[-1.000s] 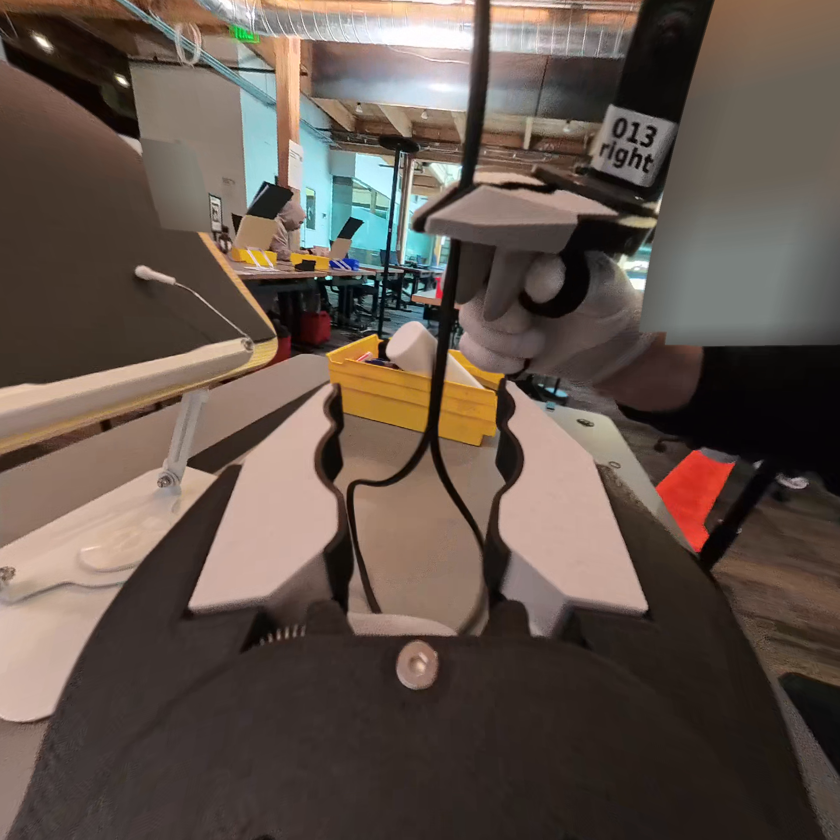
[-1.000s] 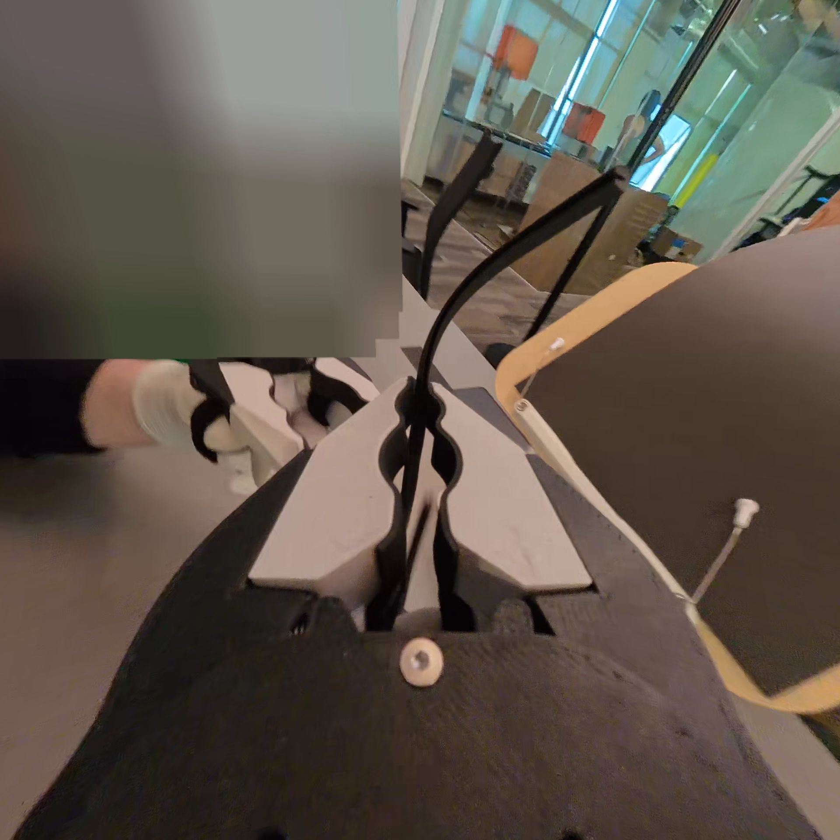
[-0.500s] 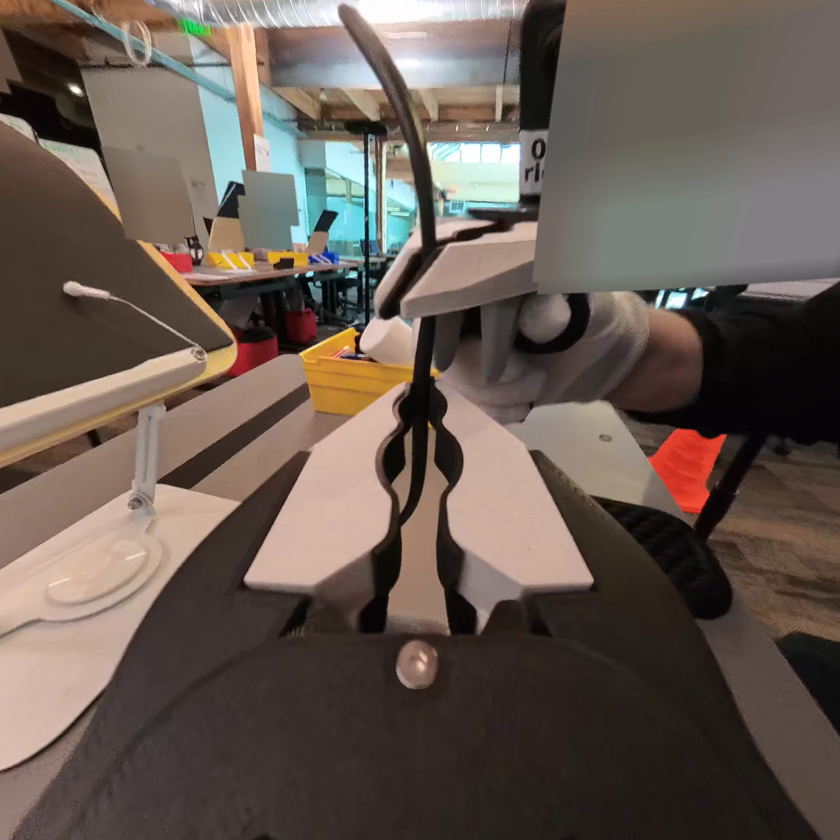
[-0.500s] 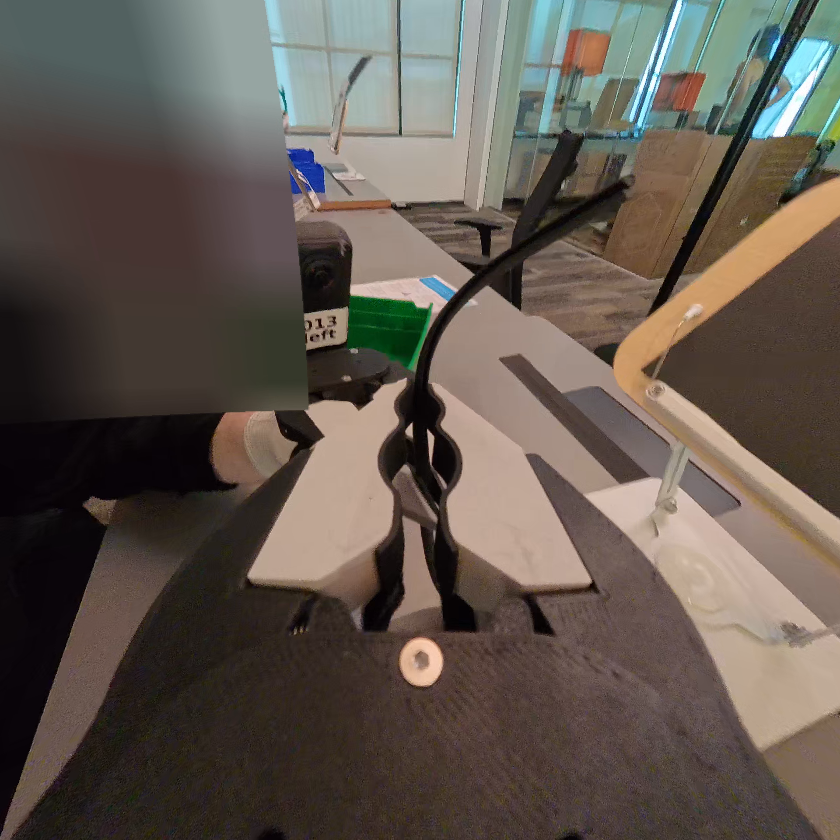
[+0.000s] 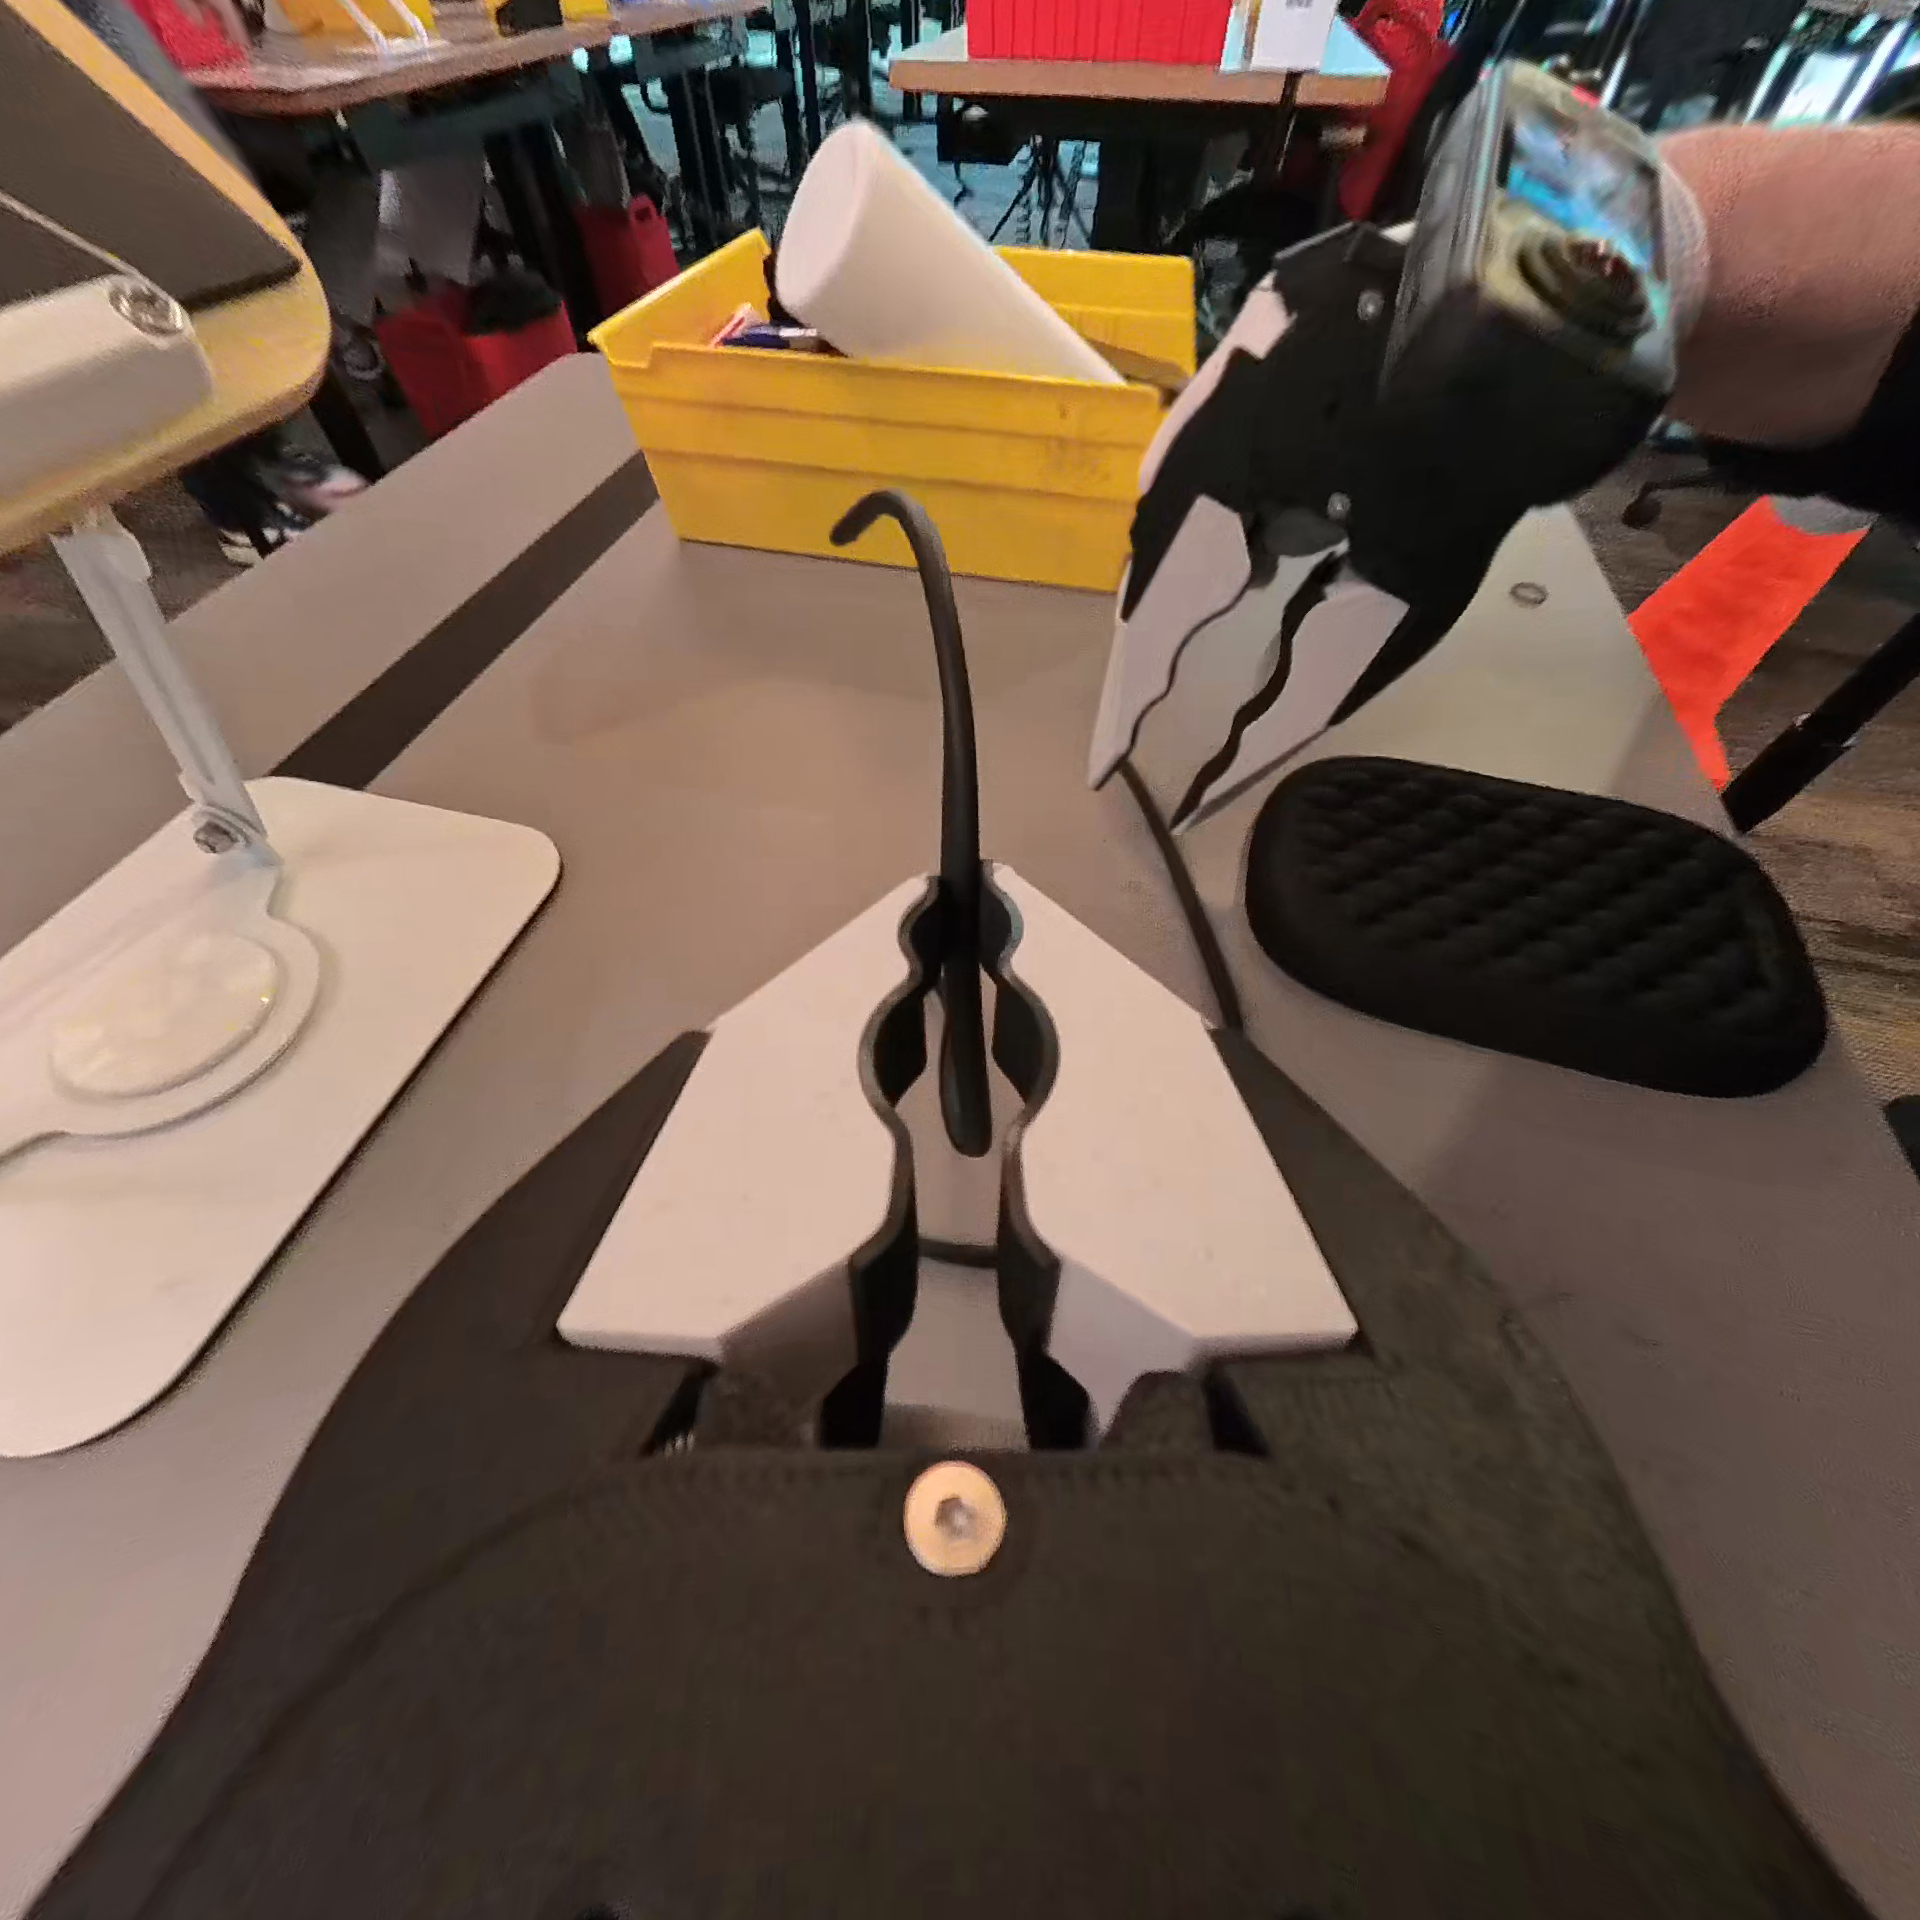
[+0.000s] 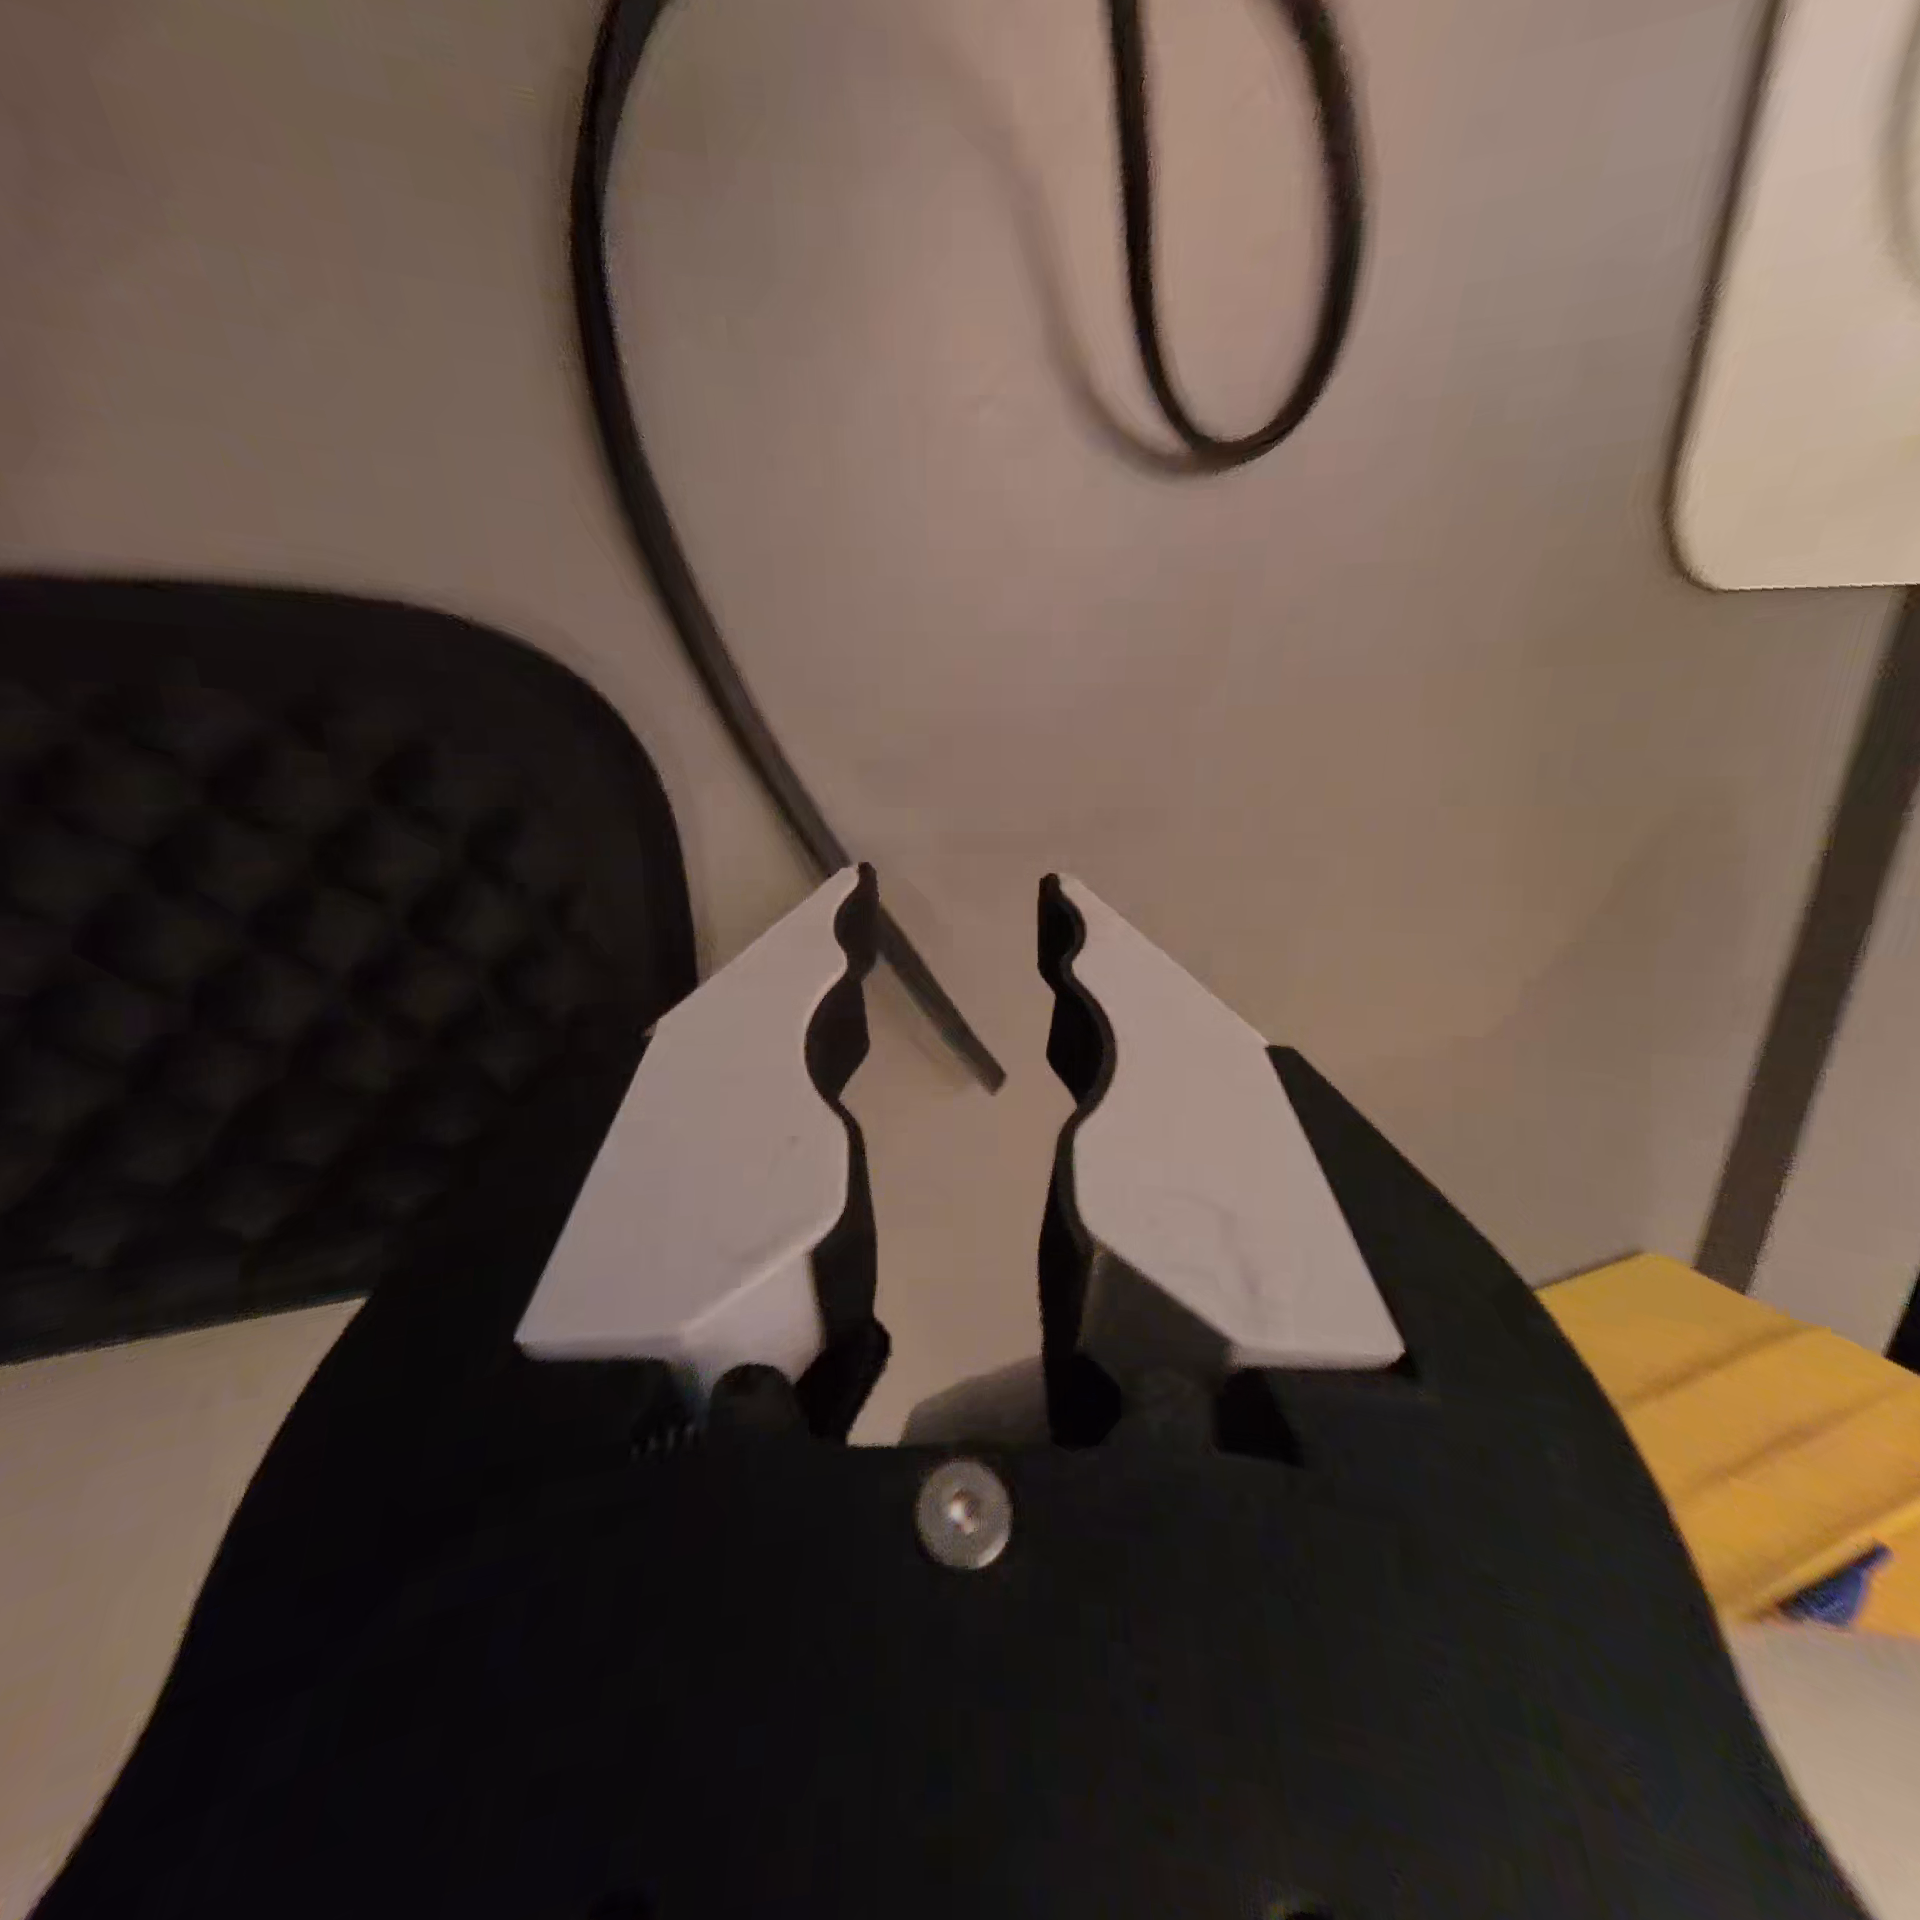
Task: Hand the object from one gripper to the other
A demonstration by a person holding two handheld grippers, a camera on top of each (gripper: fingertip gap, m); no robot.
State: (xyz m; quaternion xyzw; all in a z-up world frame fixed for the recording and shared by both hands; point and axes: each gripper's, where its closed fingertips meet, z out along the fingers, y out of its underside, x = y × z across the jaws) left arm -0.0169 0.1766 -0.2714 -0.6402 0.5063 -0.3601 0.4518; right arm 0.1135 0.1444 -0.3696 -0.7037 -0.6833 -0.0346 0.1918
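My left gripper [image 5: 958, 891] is shut on a thin black strap [image 5: 951, 675]. The strap rises from the fingertips and curls over at its free end. My right gripper [image 6: 956, 878] is open, holds nothing, and points down at the grey table. It also shows in the left wrist view [image 5: 1174, 790], to the right of the strap and apart from it. A black strip [image 6: 665, 582] lies on the table, with its end between the right gripper's open fingers. A thin black loop [image 6: 1226, 260] lies farther off. I cannot tell whether the strip and loop join the held strap.
A black quilted pad [image 5: 1527, 925] lies on the table right of the right gripper. A yellow bin [image 5: 883, 447] holding a white cone stands at the far edge. A white stand base [image 5: 260, 1018] sits at the left, under a tilted board. One gripper's finger ends stand about 15 cm off the other's.
The right gripper has let go of the strap, opened, and dropped to the table beside the pad. The left gripper stays shut on the strap and now tilts down towards the table.
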